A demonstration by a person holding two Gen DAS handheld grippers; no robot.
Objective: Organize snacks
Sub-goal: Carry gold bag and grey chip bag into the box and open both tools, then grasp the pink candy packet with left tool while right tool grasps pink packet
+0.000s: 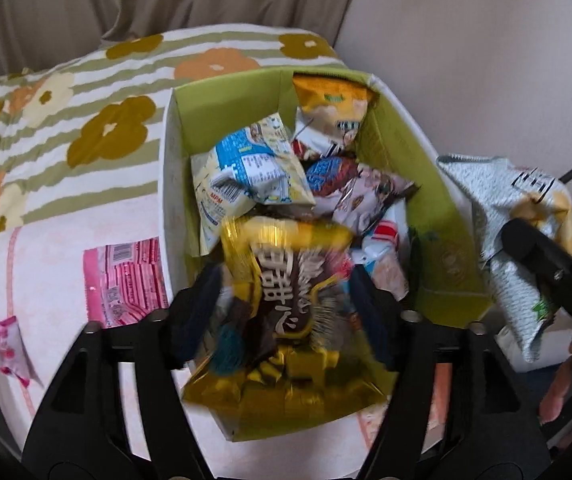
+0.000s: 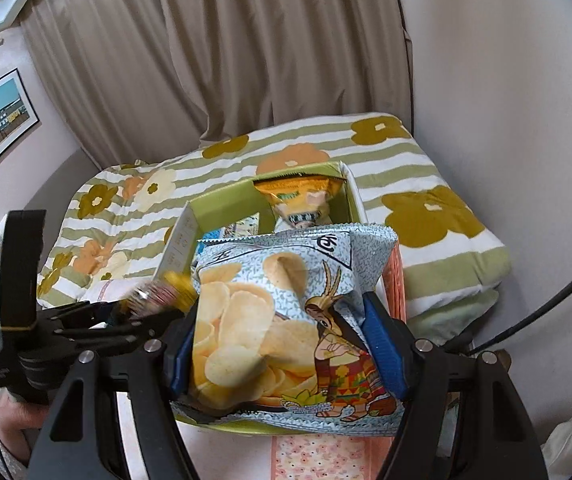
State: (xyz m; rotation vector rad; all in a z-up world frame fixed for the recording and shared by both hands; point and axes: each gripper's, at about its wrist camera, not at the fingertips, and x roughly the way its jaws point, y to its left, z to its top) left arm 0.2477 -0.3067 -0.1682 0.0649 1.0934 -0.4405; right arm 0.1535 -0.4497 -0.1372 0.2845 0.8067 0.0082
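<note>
Chip bag (image 2: 286,320) pinched in R fingers (image 2: 286,344); L fingers (image 1: 281,312) spread round gold pack (image 1: 286,300) over box (image 1: 225,92).

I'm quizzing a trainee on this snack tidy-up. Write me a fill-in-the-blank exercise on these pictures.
1. The box holding the snacks is ____ on the inside.
2. The right gripper is shut on a bag of ____.
3. The gold packet sits between the fingers of the ____ gripper.
4. A ____ packet lies on the cloth outside the box.

Missing words: green; chips; left; pink
</note>
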